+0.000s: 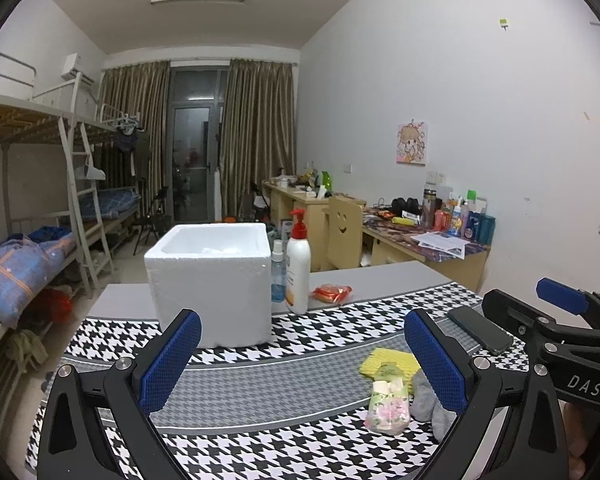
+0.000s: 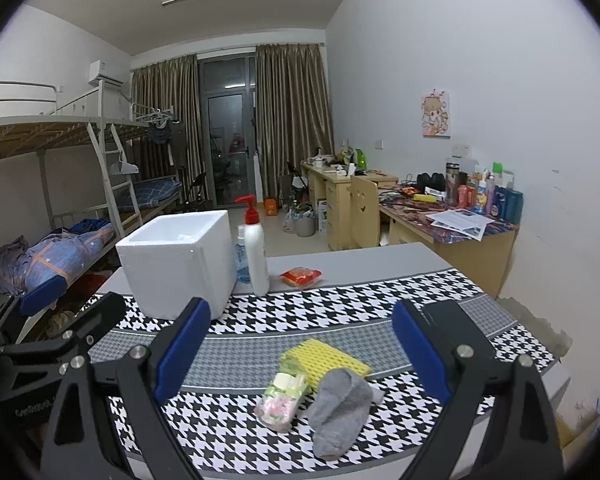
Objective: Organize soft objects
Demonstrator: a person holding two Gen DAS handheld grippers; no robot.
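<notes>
A grey sock (image 2: 339, 410), a small tissue pack (image 2: 283, 398) and a yellow foam mesh sleeve (image 2: 326, 358) lie together on the houndstooth cloth (image 2: 340, 304). They also show in the left wrist view: the sock (image 1: 428, 402), the tissue pack (image 1: 389, 404) and the sleeve (image 1: 392, 362). A white foam box (image 2: 180, 264) stands open-topped behind them, also in the left wrist view (image 1: 212, 280). My right gripper (image 2: 302, 350) is open above the soft items. My left gripper (image 1: 302, 360) is open and empty, to their left.
A red-pump lotion bottle (image 2: 256, 250), a clear spray bottle (image 2: 242, 256) and a red snack packet (image 2: 301, 276) stand beside the box. A black phone (image 1: 480, 328) lies on the cloth at right. Bunk beds are left, cluttered desks right.
</notes>
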